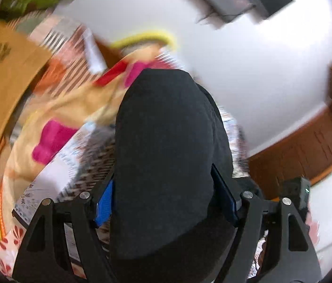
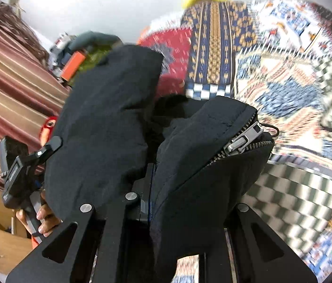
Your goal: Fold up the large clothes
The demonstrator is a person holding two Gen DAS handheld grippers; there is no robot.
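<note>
- White wall (image 1: 248, 75) and patterned quilts (image 2: 283, 89) blur behind my grippers.
- My left gripper (image 1: 166, 198) pinches a fold of the black jacket (image 1: 166, 141), which bulges up between its fingers.
- My right gripper (image 2: 166, 200) clamps the same jacket beside its zipper (image 2: 243, 141).

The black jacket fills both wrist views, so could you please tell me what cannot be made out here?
- Left wrist view: the black jacket bulges between the jaws of the left gripper, hiding its fingertips; the grip looks closed on it.
- Left wrist view: the colourful pile behind is motion-blurred, so items are unidentifiable.
- Right wrist view: fabric by the zipper covers the right gripper.
- Right wrist view: the patterned cloth is blurred.
- The jacket's full shape is cut off.
</note>
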